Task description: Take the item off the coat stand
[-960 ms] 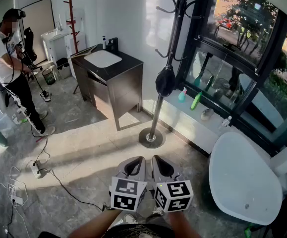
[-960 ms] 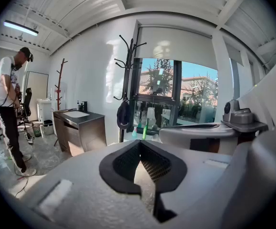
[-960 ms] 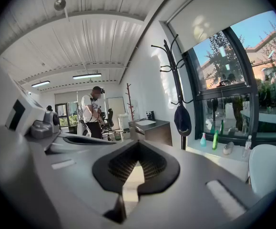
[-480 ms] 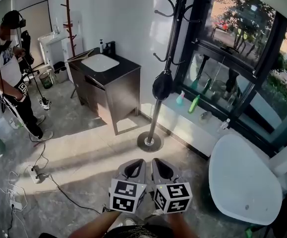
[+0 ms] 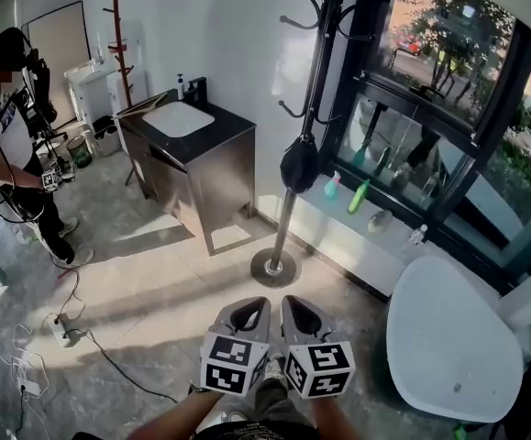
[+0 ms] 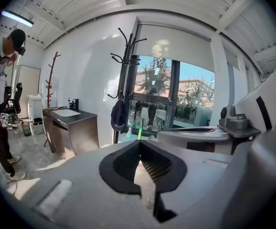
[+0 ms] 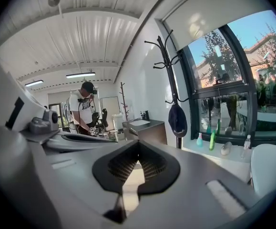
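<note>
Head view, dark cap [image 5: 299, 165] on coat stand [image 5: 287, 225] nr window [image 5: 448, 53]

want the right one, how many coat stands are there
2: black coat stand by the window, dark cap on it; brown coat stand at the far left. Others may be hidden.

Head view's upper edge cuts off the coat stand [image 5: 314, 90].

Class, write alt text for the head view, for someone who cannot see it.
Left tongs and right tongs, both shut and empty, face a coat stand with a dark cap hanging on it; a person stands far left.
</note>
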A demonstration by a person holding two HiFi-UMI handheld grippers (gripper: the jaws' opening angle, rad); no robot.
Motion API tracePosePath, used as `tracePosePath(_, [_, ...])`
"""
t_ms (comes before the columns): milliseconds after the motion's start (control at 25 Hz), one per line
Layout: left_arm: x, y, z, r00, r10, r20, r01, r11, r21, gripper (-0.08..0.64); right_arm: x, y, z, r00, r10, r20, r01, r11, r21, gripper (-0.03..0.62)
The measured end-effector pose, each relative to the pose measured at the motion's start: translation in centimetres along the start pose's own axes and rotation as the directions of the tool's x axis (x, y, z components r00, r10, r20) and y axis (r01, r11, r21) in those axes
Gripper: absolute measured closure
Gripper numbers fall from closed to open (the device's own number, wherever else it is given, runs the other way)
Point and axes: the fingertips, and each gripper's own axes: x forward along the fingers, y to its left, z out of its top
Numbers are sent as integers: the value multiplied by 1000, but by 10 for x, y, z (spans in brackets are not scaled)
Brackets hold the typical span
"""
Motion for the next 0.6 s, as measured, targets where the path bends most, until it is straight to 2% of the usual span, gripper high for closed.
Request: tracePosePath(600, [121, 44, 34, 999, 33, -19, -34, 999, -35, 560, 108, -77, 26, 998, 39, -45, -39, 999, -16, 588])
